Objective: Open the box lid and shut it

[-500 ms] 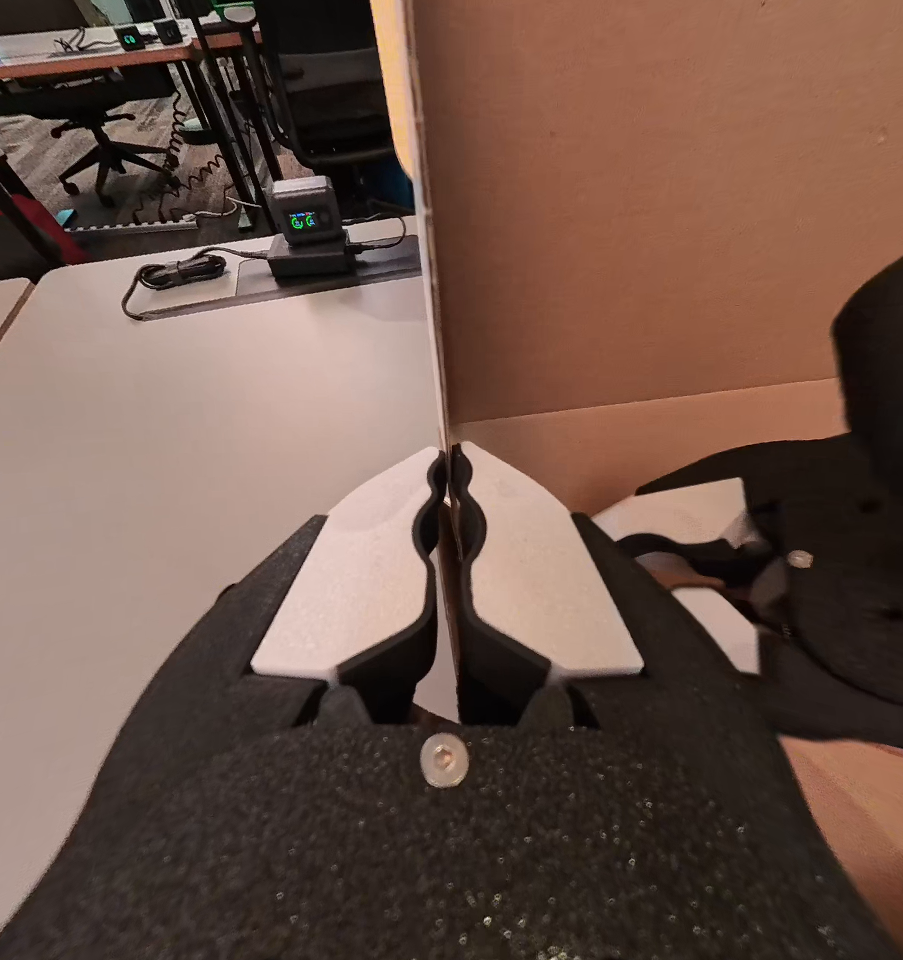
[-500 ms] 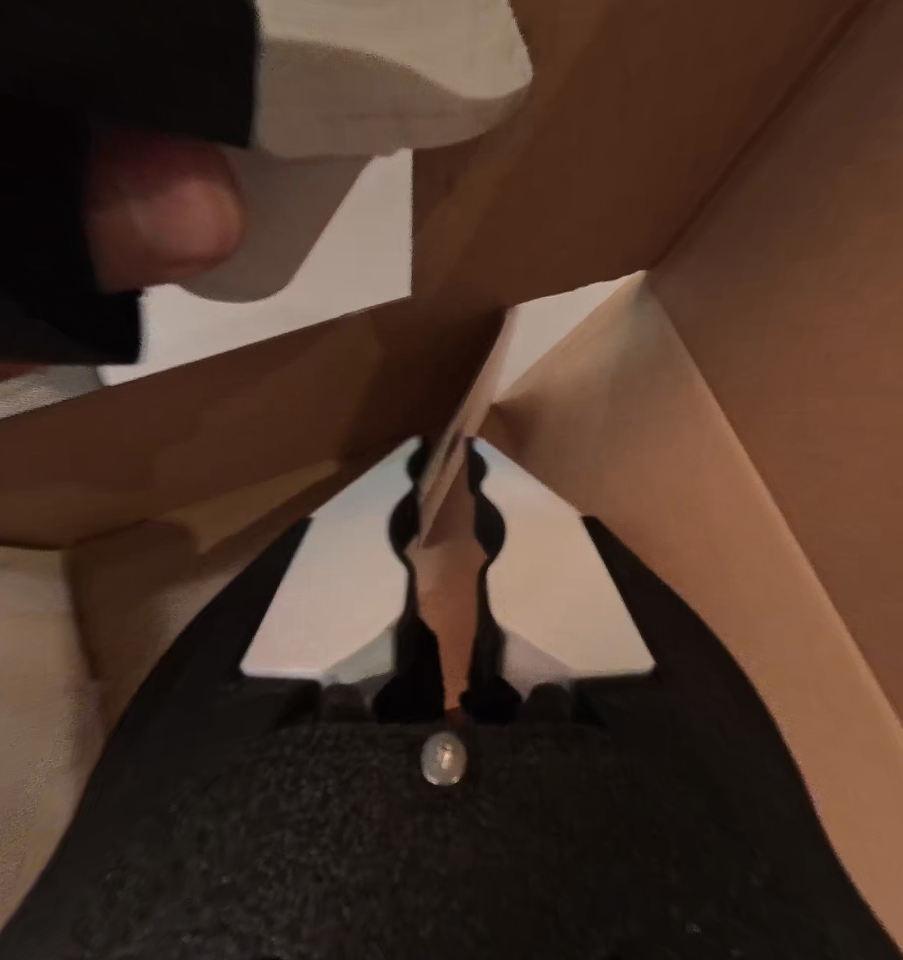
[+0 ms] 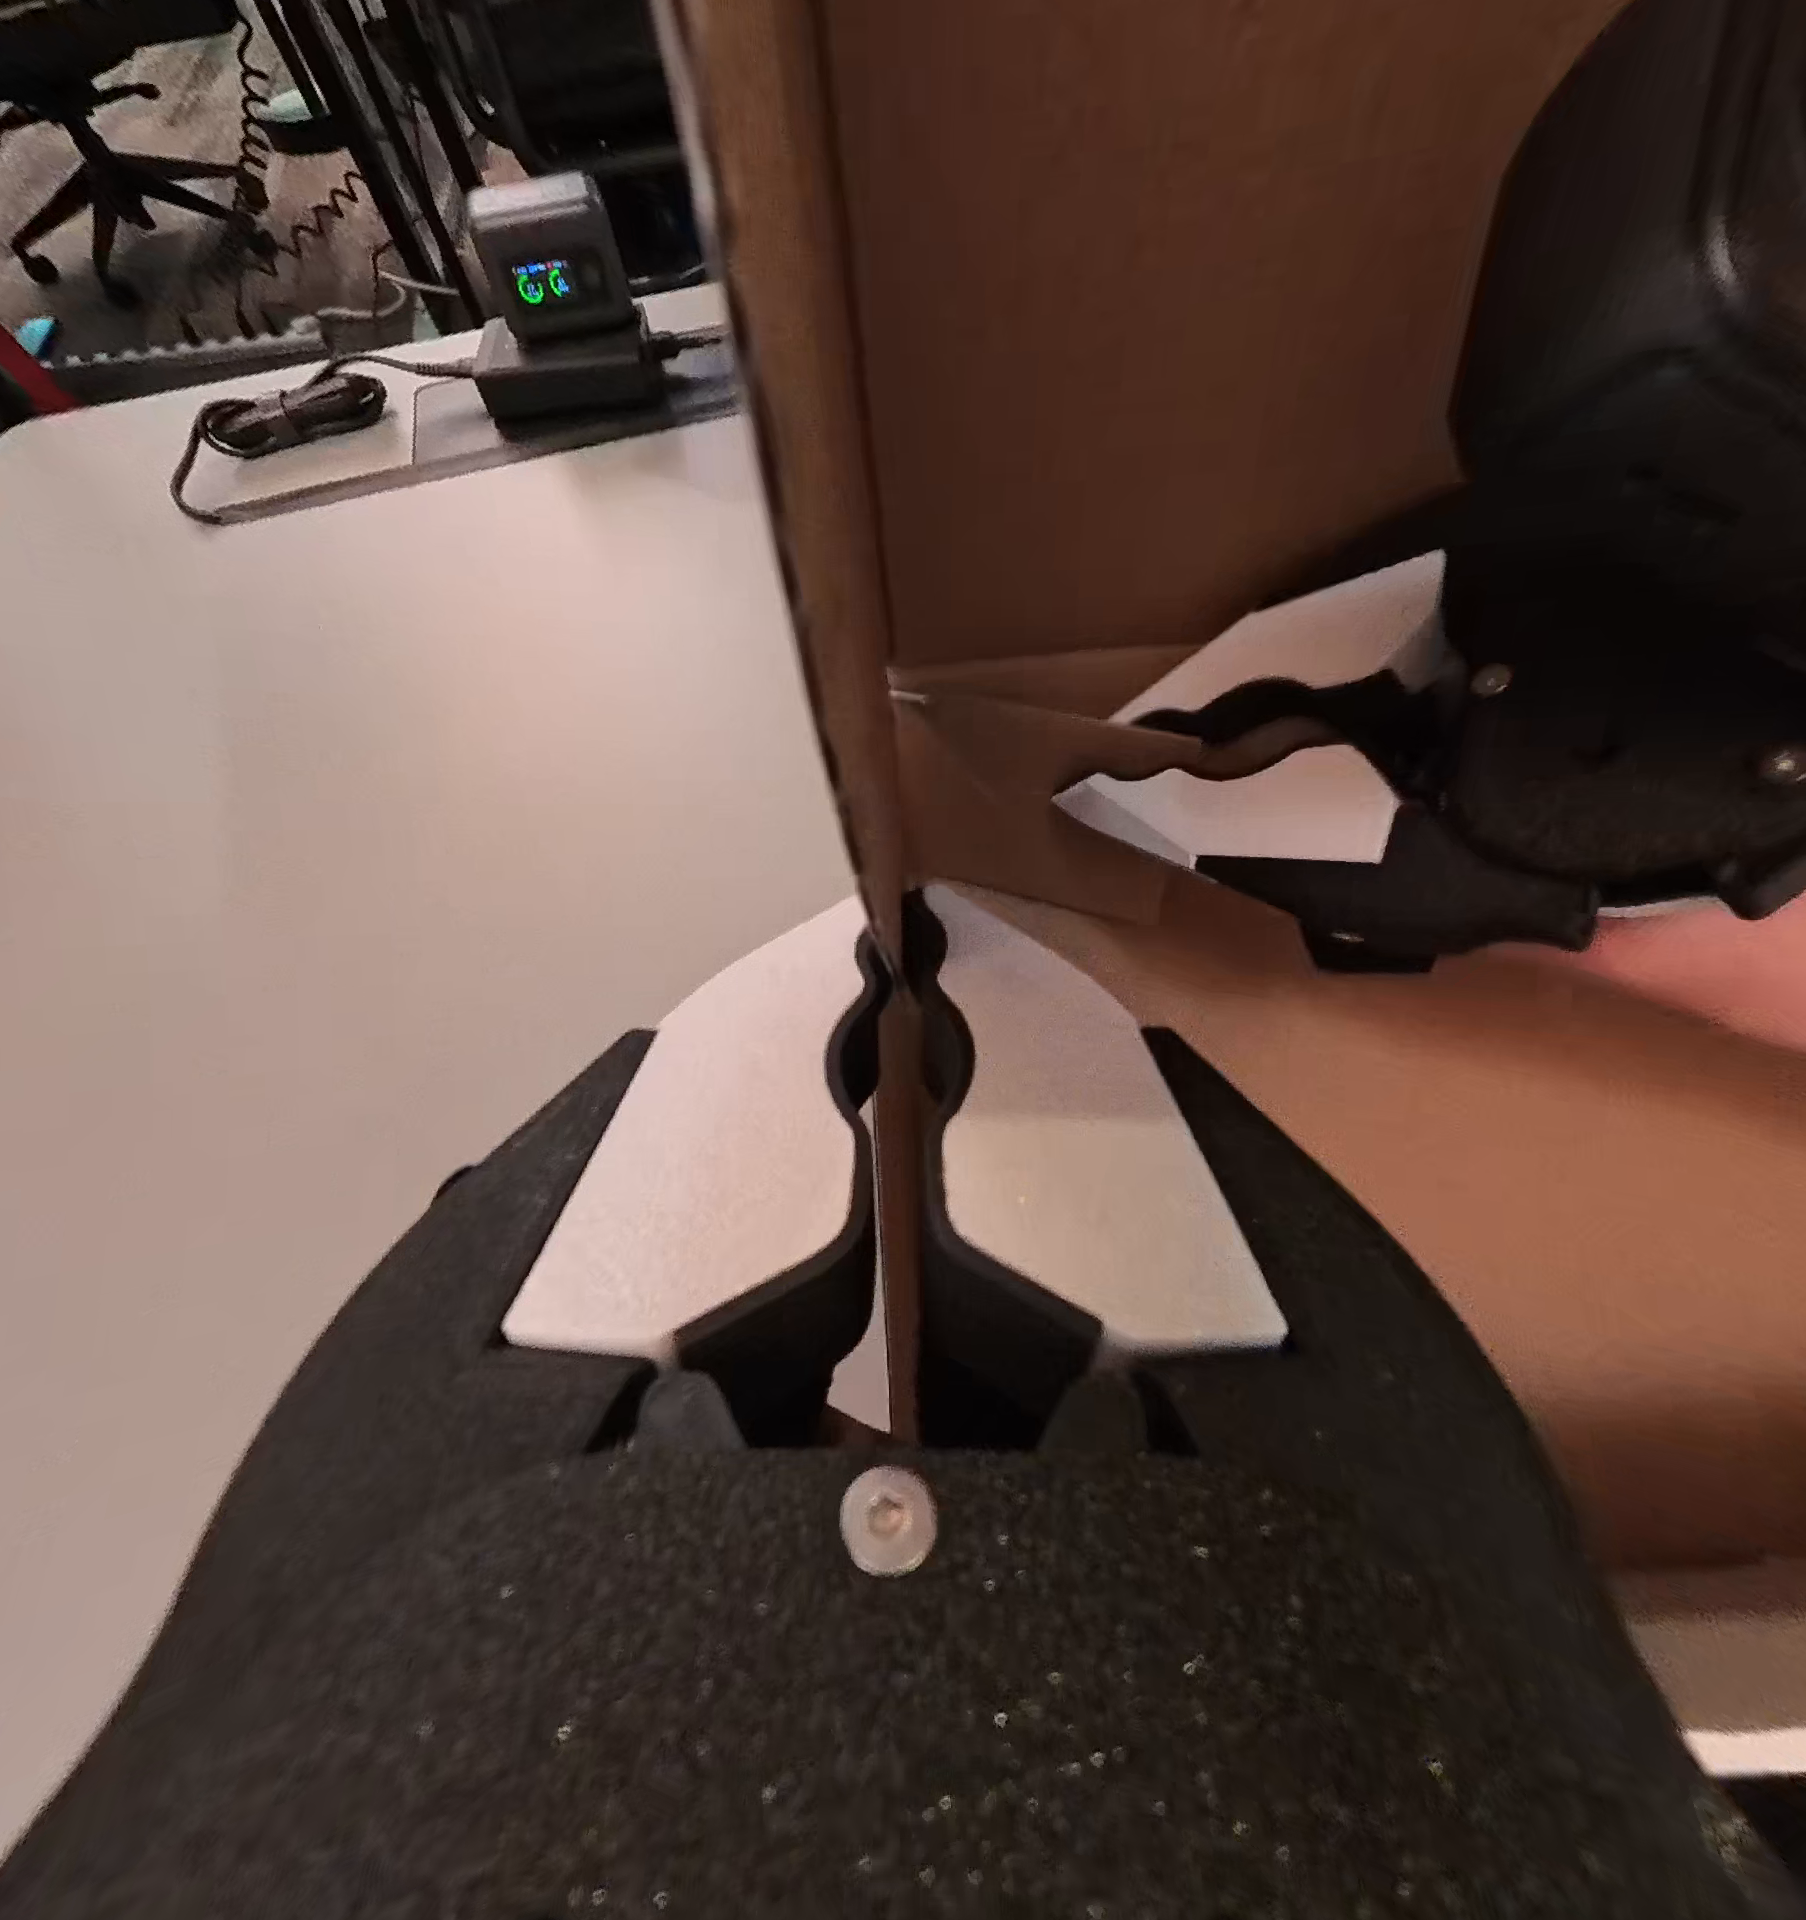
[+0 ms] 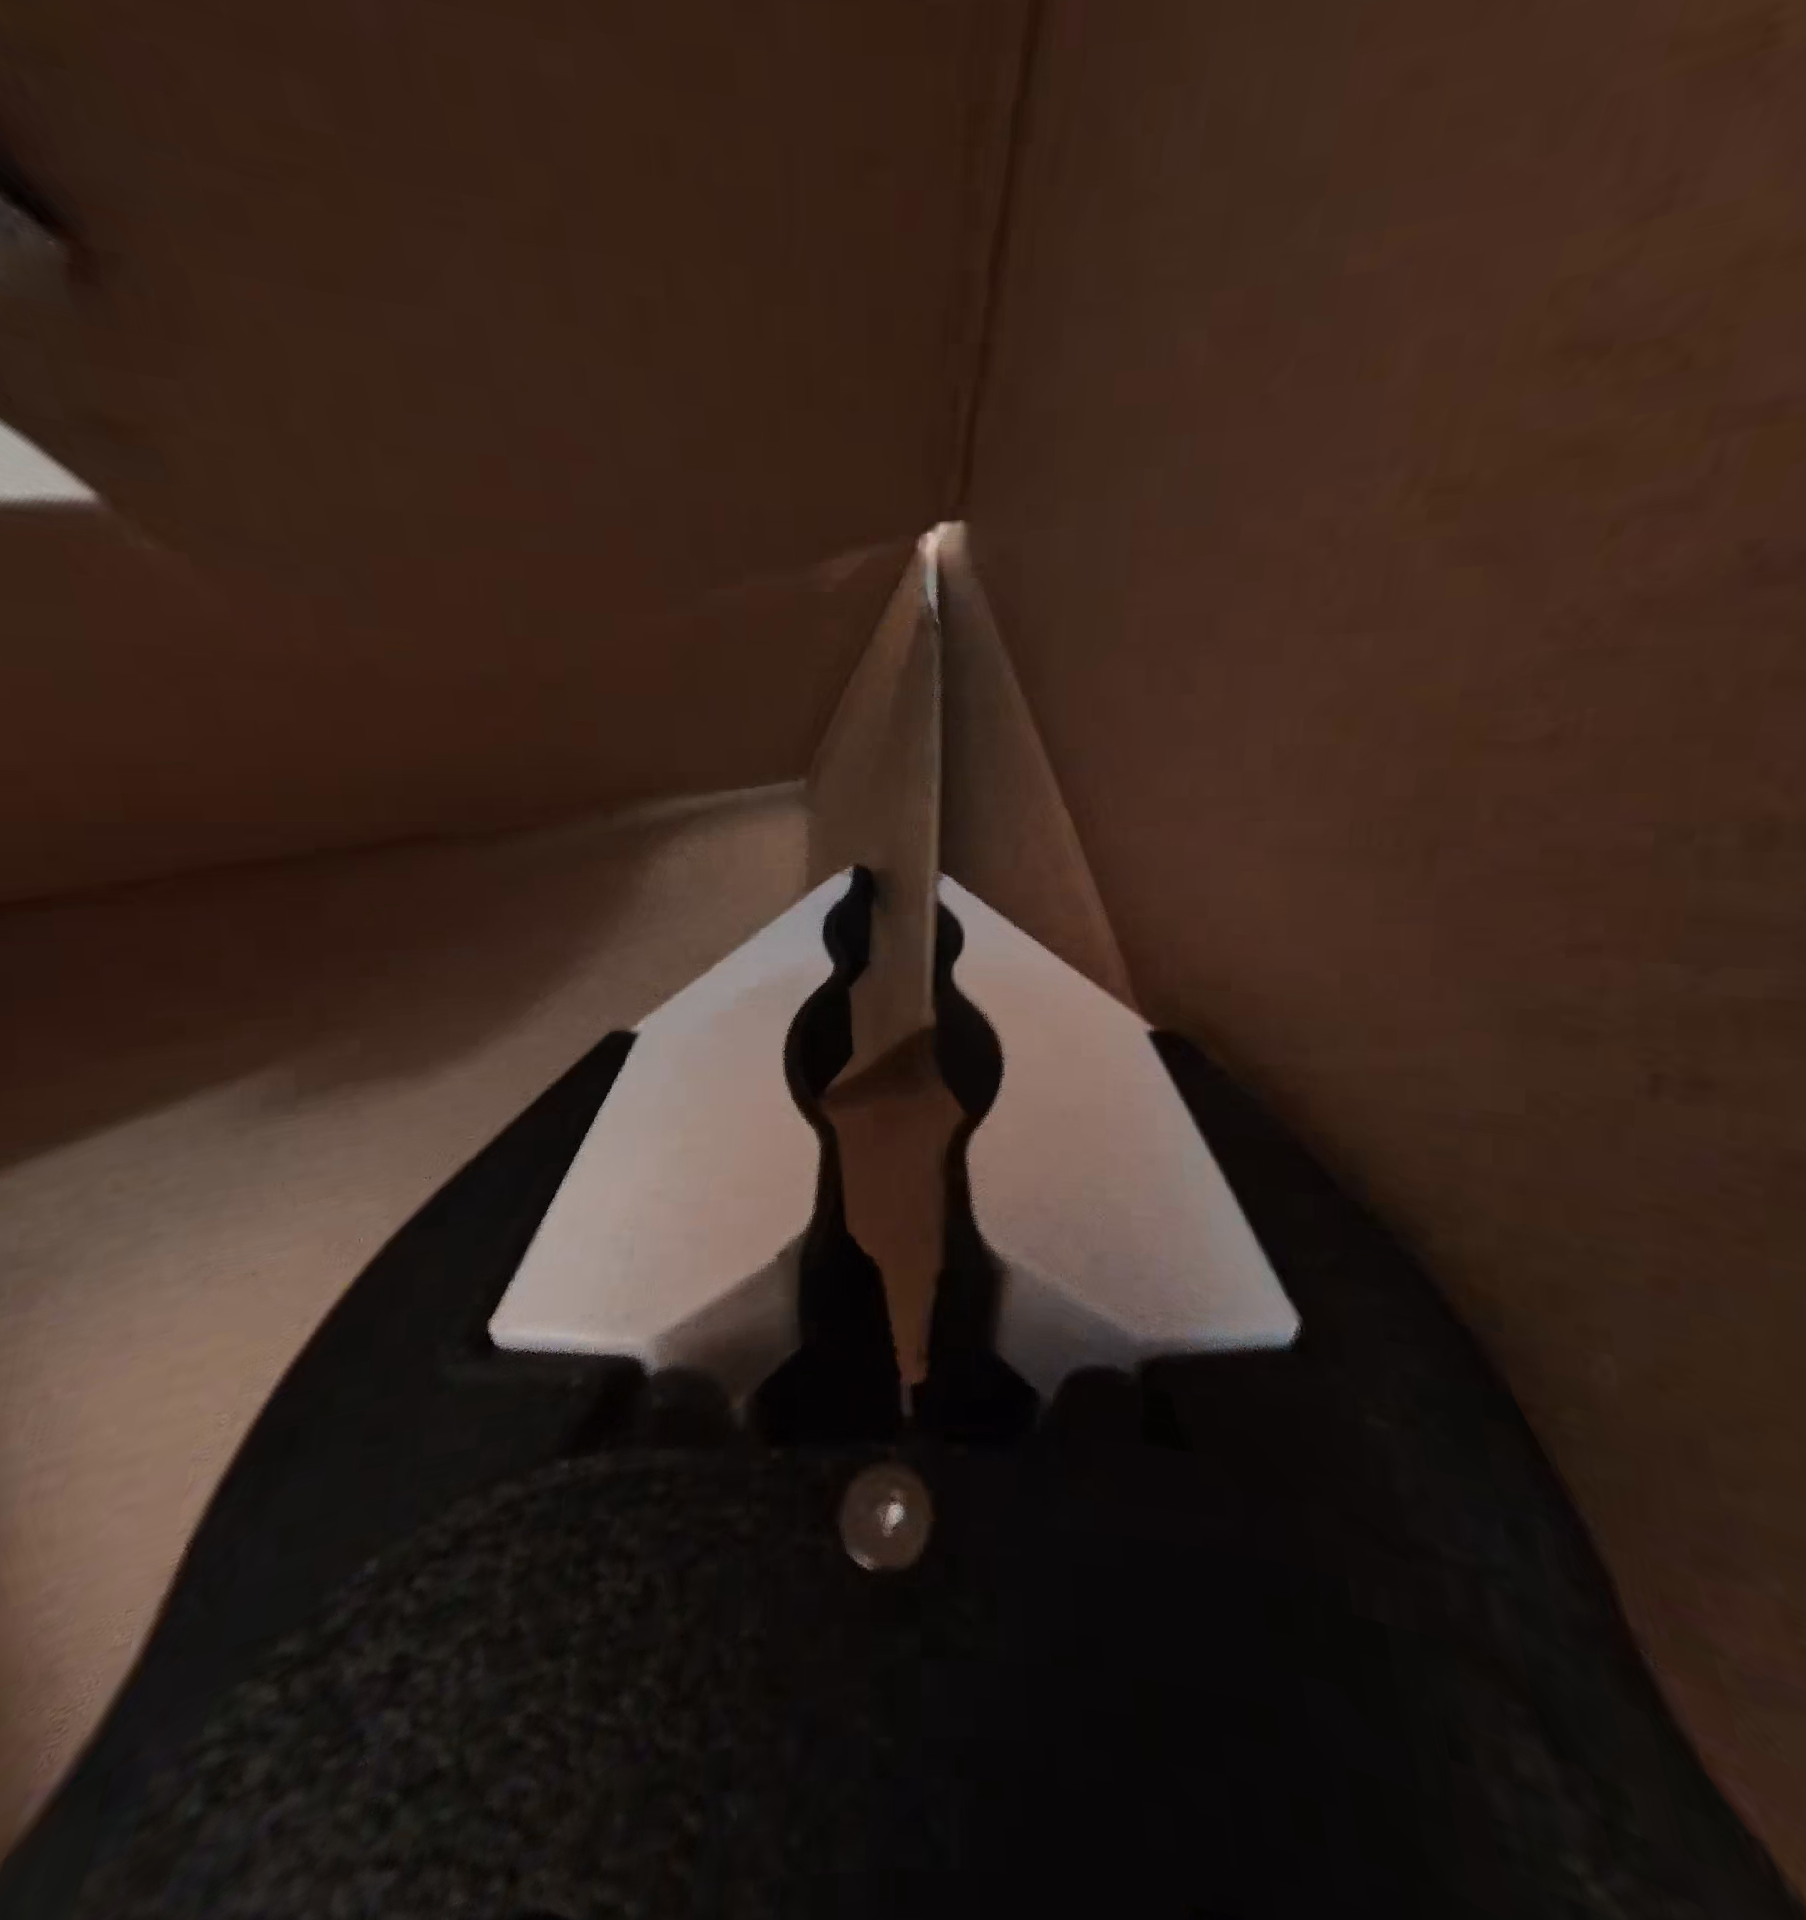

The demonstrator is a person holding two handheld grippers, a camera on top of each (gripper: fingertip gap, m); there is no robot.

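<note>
A brown cardboard box [image 3: 1138, 343] stands on a white table [image 3: 359, 831], its lid raised upright. My left gripper [image 3: 901, 935] is shut on the thin edge of the lid's side flap [image 3: 826, 520], which runs up from between its jaws. My right gripper [image 3: 1205, 753] reaches in from the right and is shut on a small corner flap [image 3: 1013, 748] inside the box. In the right wrist view that gripper [image 4: 904, 904] pinches the same cardboard flap [image 4: 904, 748], with dark box walls [image 4: 463, 416] all around it.
At the table's far edge sit a small grey device with a lit screen [image 3: 551, 270] on a dark base and a coiled black cable [image 3: 275, 416]. Office chairs [image 3: 99, 156] and desk legs stand beyond. A hand [image 3: 1730, 966] shows under the right gripper.
The box lid has tipped further over the box, darkening the inside. My right gripper has moved up and left toward the lid's corner with its flap. Both stay shut.
</note>
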